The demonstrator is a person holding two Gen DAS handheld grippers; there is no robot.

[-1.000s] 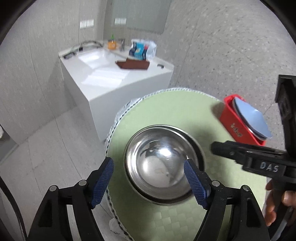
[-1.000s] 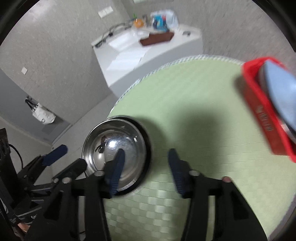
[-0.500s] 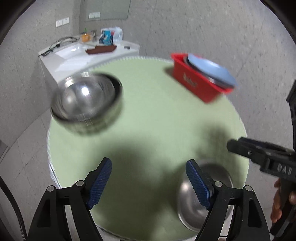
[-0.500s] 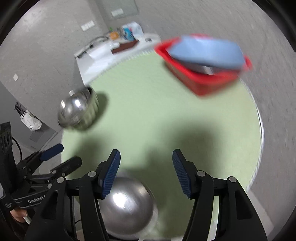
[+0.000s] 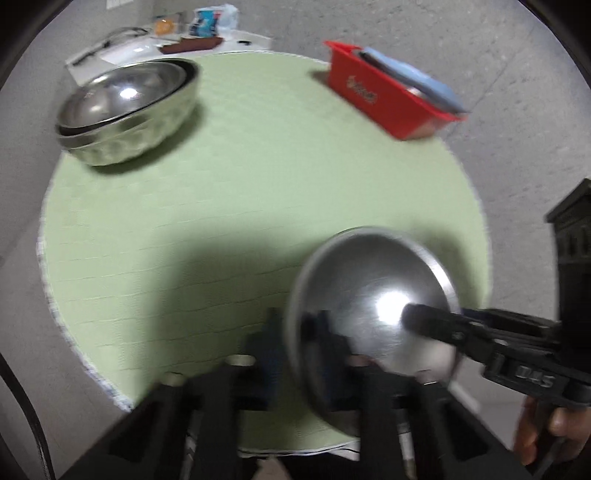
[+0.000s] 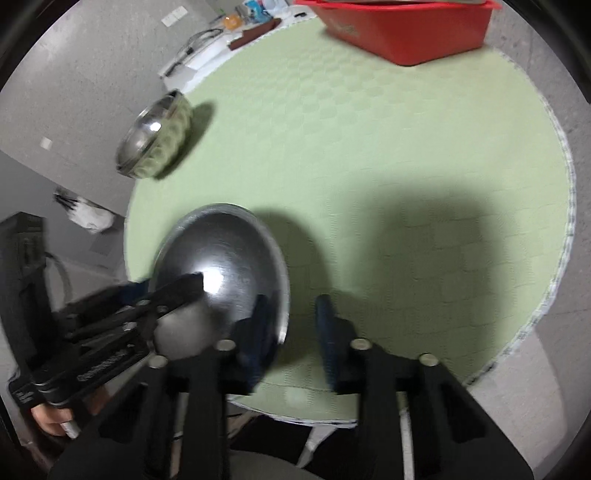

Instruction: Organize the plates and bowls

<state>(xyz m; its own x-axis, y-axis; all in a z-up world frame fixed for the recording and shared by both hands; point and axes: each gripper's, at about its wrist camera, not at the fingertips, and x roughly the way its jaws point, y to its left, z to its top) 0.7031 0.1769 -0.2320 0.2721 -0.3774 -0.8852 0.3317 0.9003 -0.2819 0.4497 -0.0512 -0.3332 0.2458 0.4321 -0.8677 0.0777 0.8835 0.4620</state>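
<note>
A steel bowl (image 5: 373, 314) stands tilted near the front edge of the round green table (image 5: 240, 166). My left gripper (image 5: 299, 354) is shut on its left rim, one finger inside and one outside. It shows in the right wrist view too (image 6: 221, 280). My right gripper (image 6: 291, 332) is open, its left finger (image 6: 258, 332) at the bowl's right rim; its tip also shows in the left wrist view (image 5: 417, 317) over the bowl. A stack of nested steel bowls (image 5: 125, 110) sits at the far left (image 6: 155, 136).
A red bin (image 5: 391, 99) with blue and steel plates (image 5: 413, 79) stands at the table's far right edge (image 6: 402, 29). A white counter (image 5: 166, 40) with clutter stands beyond the table. The image is motion-blurred.
Both grippers pulled back from the bowl stack to the table's front. My left gripper closed on the single bowl's rim and tilted it up. The right gripper came beside it.
</note>
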